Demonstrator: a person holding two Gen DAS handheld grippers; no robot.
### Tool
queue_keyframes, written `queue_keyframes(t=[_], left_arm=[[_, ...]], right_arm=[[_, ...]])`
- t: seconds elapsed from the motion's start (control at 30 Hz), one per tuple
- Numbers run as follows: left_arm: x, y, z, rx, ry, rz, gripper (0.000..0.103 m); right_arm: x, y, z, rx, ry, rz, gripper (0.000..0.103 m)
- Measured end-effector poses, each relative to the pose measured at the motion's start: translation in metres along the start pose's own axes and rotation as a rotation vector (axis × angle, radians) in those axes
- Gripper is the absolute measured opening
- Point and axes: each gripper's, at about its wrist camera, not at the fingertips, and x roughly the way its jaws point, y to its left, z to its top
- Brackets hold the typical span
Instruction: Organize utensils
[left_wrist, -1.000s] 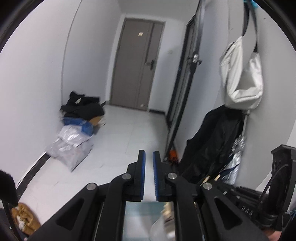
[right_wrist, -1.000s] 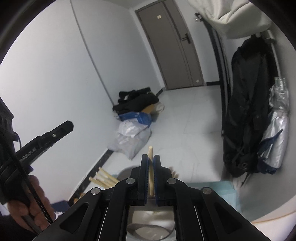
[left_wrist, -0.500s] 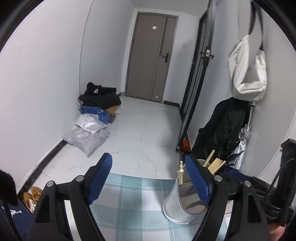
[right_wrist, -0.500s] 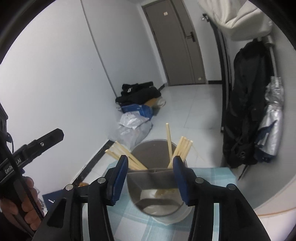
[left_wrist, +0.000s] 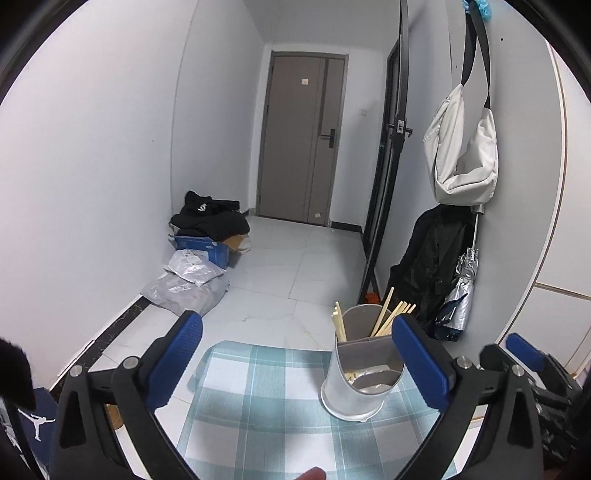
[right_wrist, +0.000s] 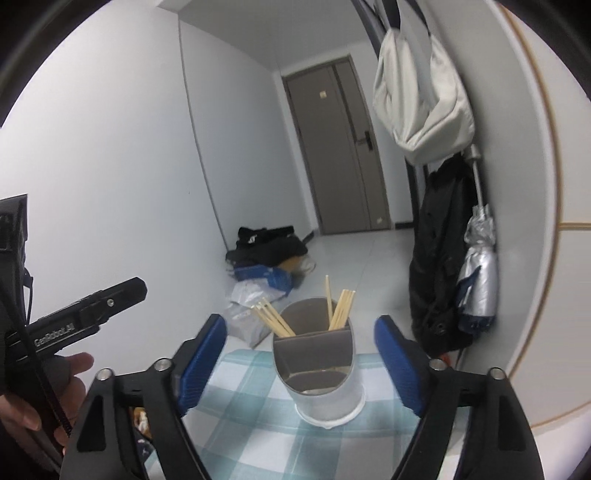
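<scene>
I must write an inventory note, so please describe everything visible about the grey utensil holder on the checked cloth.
The utensil holder is a grey cylinder with a shiny, metallic-looking inside and a paler flared base. Partitions split its inside into compartments. It stands upright on the blue-checked cloth. Wooden chopsticks lean out of its far compartments in two groups; the near compartment looks empty. Neither gripper touches it.

Left gripper (left_wrist: 297, 354): blue pads nearly together a second ago, now spread wide, jaws opening, nothing between them. Right gripper (right_wrist: 301, 360): earlier clamped on single chopstick, now jaws opening, pads clear of it. Chopstick (right_wrist: 327, 297) now stands in utensil holder (right_wrist: 319, 369). Both cameras pulled back; whole holder and checked cloth (left_wrist: 258, 402) now visible.
</scene>
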Motion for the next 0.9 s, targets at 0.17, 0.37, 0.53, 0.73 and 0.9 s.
queue_keyframes(t=[0.17, 0.37, 0.53, 0.73, 0.9], left_arm=[[-0.010, 0.001, -0.010, -0.005, 0.003, 0.017, 0.101], [-0.017, 0.000, -0.018, -0.007, 0.006, 0.014, 0.101], [-0.023, 0.001, -0.022, -0.016, -0.005, 0.018, 0.101], [-0.026, 0.003, -0.024, -0.025, -0.011, 0.019, 0.101], [-0.026, 0.003, -0.025, -0.023, -0.006, 0.018, 0.101]], right_arm=[[-0.019, 0.010, -0.014, -0.046, -0.027, -0.028, 0.091], [-0.032, 0.016, -0.021, -0.064, -0.044, -0.037, 0.093], [-0.036, 0.014, -0.024, -0.049, -0.044, -0.040, 0.093], [-0.040, 0.014, -0.026, -0.043, -0.046, -0.045, 0.093], [-0.040, 0.014, -0.028, -0.041, -0.043, -0.047, 0.094]])
